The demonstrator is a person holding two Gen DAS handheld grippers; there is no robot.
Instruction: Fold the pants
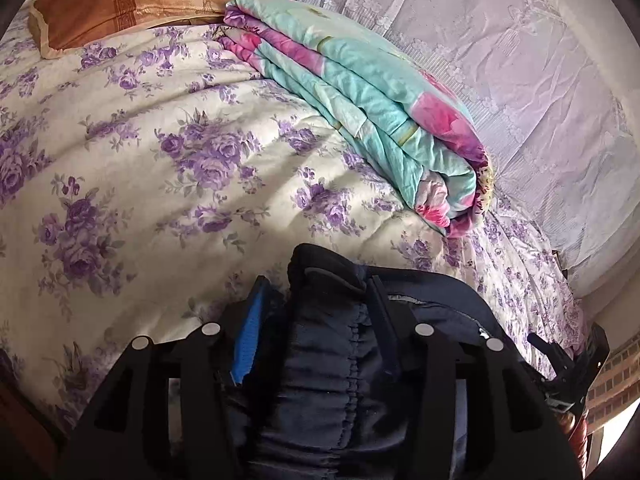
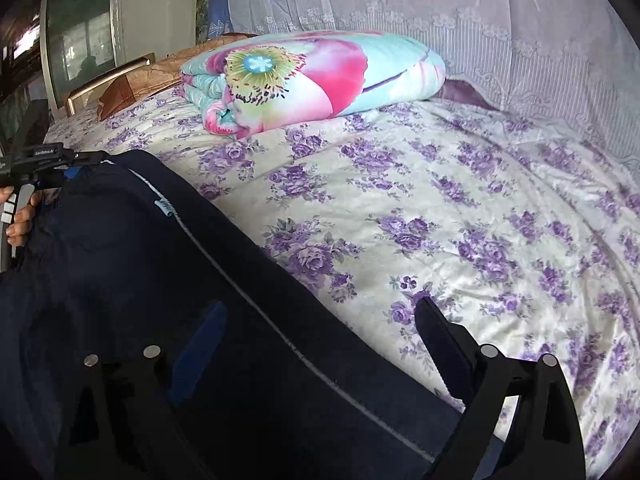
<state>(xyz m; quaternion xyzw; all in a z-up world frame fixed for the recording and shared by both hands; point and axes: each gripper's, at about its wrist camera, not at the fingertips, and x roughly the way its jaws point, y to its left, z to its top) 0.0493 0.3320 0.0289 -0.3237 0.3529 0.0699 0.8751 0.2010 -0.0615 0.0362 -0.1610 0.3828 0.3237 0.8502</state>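
A: Where are the pants [image 2: 160,280]?
B: Near edge of the bed [image 2: 460,208]. Your left gripper [image 1: 316,308] is clamped on the bunched waistband; right gripper [image 2: 316,320] gapes wide over the seam, gripping nothing
A: Handling?
B: Soft, limp, light, so it'll sag. You'd pinch that seam edge
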